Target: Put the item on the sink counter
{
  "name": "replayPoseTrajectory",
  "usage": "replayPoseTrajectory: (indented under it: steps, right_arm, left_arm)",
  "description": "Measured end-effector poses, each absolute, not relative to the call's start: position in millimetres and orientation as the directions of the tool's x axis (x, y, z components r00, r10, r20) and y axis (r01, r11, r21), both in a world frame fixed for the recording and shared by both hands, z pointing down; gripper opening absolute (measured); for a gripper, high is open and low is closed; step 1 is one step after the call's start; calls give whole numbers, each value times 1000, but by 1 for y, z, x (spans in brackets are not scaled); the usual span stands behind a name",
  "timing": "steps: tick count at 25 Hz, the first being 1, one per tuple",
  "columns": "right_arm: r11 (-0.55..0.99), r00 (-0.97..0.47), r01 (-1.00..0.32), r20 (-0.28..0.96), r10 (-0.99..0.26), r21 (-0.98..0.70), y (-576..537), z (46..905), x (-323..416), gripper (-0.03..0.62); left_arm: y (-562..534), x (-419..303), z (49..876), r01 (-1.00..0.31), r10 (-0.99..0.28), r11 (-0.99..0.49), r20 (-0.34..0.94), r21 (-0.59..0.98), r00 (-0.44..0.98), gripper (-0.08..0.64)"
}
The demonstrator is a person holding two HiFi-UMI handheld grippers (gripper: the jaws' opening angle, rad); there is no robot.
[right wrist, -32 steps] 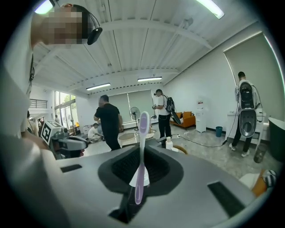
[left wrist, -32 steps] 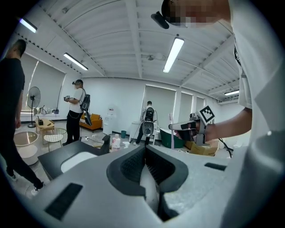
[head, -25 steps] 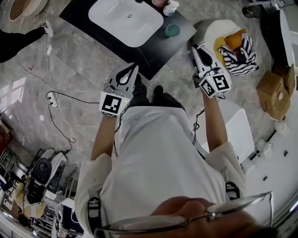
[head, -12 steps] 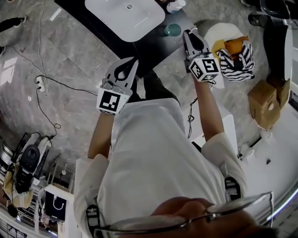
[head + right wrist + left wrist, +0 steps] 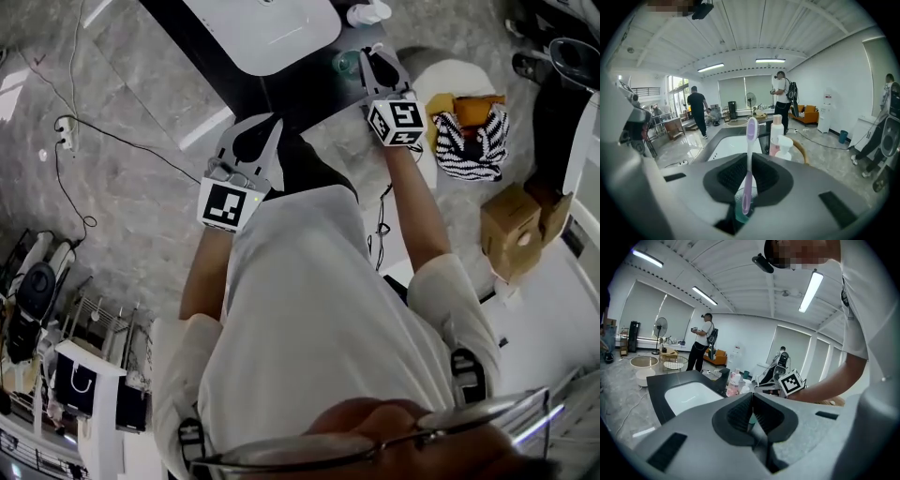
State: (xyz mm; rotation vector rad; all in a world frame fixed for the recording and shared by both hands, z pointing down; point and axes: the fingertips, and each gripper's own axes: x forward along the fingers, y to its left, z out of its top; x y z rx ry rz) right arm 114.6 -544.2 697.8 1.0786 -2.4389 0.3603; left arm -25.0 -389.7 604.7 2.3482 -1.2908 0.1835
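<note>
A purple and white toothbrush (image 5: 749, 154) stands upright between the pads of my right gripper (image 5: 749, 164), which is shut on it. Its lower end dips into a teal cup (image 5: 742, 208) on the black sink counter (image 5: 236, 77). From the head view the right gripper (image 5: 373, 60) sits over the counter's right end, beside the teal cup (image 5: 344, 62). My left gripper (image 5: 263, 125) hovers at the counter's near edge, shut and holding nothing. The left gripper (image 5: 752, 403) faces the white basin (image 5: 690, 397).
A pink bottle (image 5: 776, 132) and a white pump bottle (image 5: 785, 146) stand on the counter behind the cup. A round white stool holding orange and striped cloth (image 5: 471, 122) is to the right, with a cardboard box (image 5: 514, 228) nearby. Cables (image 5: 66, 122) lie on the floor. People stand in the background.
The right gripper has carried the toothbrush forward to the counter's right end, over the teal cup. The person has stepped closer to the counter; the left gripper has kept its pose.
</note>
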Motion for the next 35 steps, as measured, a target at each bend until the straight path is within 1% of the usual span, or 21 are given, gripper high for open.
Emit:
replayPoseTrajectory:
  steps: [4,10,15,23,31,35]
  right_arm:
    - [705,-601,-708,549,-580,-30,-543,723,109,37]
    - [782,-579,-621,642,-503,53,-537,754,105,37]
    - [819,-569,-569,683,-458,75,-529,768,103,40]
    - [832,-588,-551,679,-440,62,-522,765,101,100]
    - [832,-639,-553,618,-458,44,-511,724,109,98]
    - [821,-660,-570,573,-486,40,-503,693,111,72]
  left_arm:
    - [-394,-29,611,-852,-790,-413,339,321,511,5]
    - [-396,-33,624,-877,-805,-371,366,304,468,5]
    - [-394,-31,624,-891,-815,-349,375,291,442,5]
    - [-385,-26,617,-904,-833,-327,368,275,413,5]
    - [-380,-31,592,-914,-867,-287,327,285,375,5]
    - [-373,-39,571,-921,-881,-292,302,258,364,5]
